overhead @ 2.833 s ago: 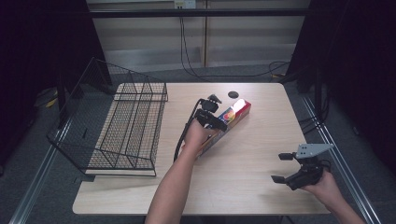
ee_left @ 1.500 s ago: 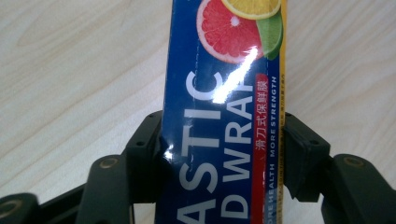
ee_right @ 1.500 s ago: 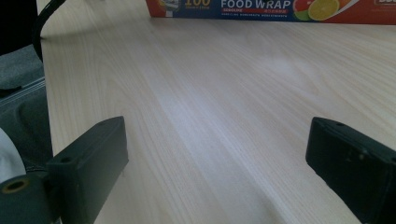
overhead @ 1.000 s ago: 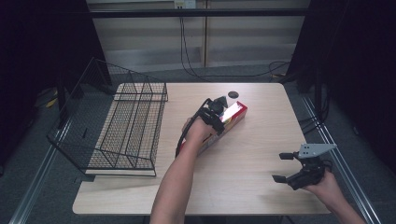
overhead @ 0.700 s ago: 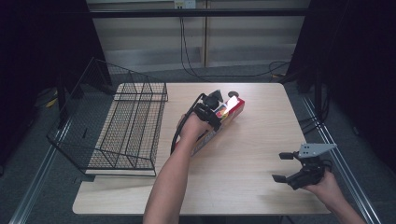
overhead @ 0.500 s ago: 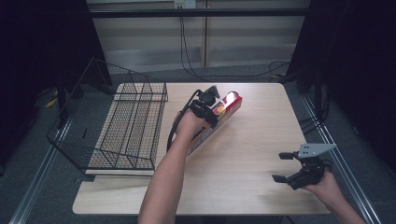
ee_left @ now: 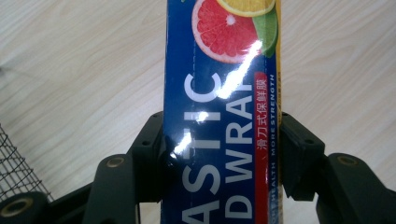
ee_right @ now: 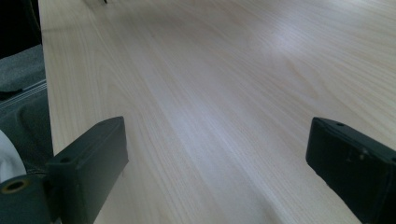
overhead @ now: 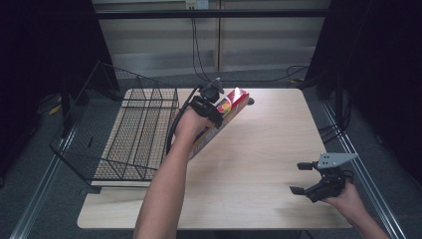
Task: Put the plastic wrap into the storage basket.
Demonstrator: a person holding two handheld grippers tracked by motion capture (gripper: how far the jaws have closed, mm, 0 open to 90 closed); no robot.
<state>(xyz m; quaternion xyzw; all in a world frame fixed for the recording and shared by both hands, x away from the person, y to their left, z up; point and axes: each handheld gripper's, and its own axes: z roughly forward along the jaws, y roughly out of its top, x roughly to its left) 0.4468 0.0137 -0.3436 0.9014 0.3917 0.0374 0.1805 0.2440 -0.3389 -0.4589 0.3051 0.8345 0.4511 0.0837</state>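
The left gripper has carried the plastic wrap box up and leftward over the last moments, its jaws clamped on the box's two long sides (the far end now tilts up, seemingly clear of the table). That suggests a transfer into the wire basket, just to this gripper's left. The basket's near rim stands between them; above is open. The right gripper rests well apart, jaws spread wide over bare wood.

Pale wooden table with wire basket
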